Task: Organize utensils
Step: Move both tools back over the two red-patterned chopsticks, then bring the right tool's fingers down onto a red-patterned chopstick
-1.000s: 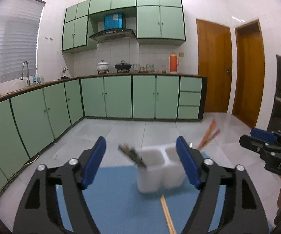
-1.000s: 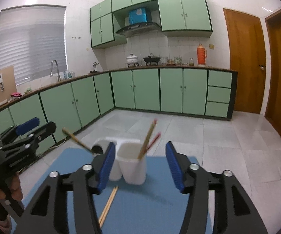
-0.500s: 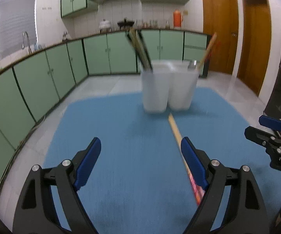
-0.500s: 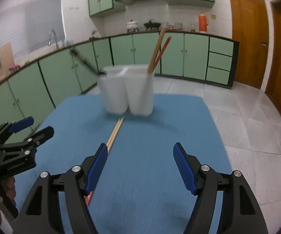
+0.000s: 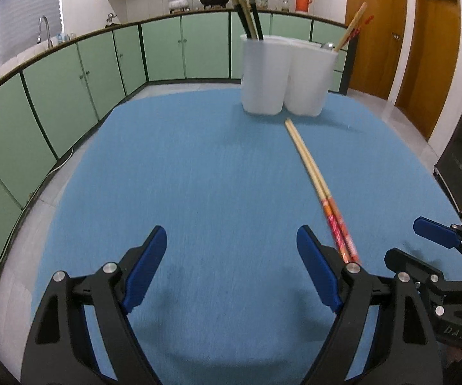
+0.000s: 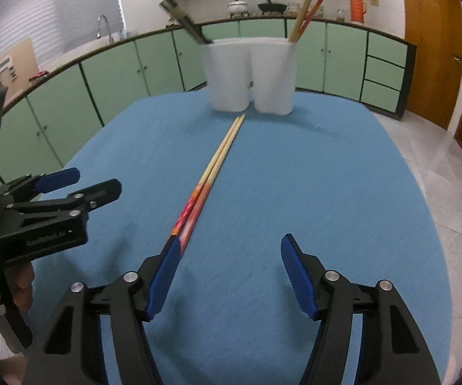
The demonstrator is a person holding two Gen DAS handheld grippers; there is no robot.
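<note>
Right wrist view: right gripper (image 6: 229,277) hung unclenched and empty, its jaws just narrowing, over the blue mat (image 6: 327,192). Chopstick pair (image 6: 213,176) lay loose, tips near the white holder (image 6: 251,75). Left gripper (image 5: 232,269) also released. Best straddle the red handles squarely before clamping.

My left gripper (image 5: 231,247) tilts down over the blue mat (image 5: 218,166), jaws wide with nothing between them. My right gripper (image 6: 229,256) tilts down over the same mat beside it; its jaws have just been closing a little, still apart and empty.
</note>
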